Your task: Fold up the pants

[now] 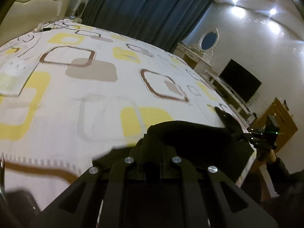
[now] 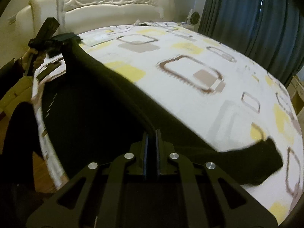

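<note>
Your bed (image 1: 79, 87) wears a white sheet printed with yellow and brown squares, with blue curtains (image 1: 152, 11) and a dark television (image 1: 241, 83) beyond. The black pants (image 2: 91, 114) lie stretched along the bed's near edge (soft, matte cloth). Your left tool (image 1: 152, 138) is clamped on one end, and your right tool (image 2: 151, 136) pinches the other between flat pads.

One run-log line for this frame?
stage: fold underway | left tongs: shut on black fabric pants | right tongs: shut on pants | surface: patterned bedsheet
</note>
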Tool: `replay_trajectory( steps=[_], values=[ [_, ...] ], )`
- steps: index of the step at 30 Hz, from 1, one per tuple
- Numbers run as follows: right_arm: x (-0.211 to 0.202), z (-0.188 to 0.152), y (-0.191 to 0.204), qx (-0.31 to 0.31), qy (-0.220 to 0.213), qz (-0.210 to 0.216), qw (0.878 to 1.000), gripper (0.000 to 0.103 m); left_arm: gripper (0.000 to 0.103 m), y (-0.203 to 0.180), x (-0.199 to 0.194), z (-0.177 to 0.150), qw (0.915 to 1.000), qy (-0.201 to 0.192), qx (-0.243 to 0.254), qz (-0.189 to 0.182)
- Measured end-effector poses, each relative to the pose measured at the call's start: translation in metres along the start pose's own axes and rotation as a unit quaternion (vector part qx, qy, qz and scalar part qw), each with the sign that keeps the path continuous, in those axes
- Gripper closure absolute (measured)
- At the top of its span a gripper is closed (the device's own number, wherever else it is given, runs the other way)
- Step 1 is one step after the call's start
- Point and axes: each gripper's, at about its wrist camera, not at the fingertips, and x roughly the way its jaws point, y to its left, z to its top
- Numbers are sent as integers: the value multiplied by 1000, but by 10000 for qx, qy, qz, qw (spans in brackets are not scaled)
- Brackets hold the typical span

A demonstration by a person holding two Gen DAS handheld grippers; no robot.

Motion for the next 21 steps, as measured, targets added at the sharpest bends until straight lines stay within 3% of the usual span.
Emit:
replay_trajectory(
  steps=[10,21],
  values=[
    [3,-67,48,254,352,-21,9991,96,94,-6,-23,-82,9995,169,-258,-51],
    [-11,-91,64,462,349,-87,9983,96,89,-4,-26,-102,9989,432,-156,-12]
  ],
)
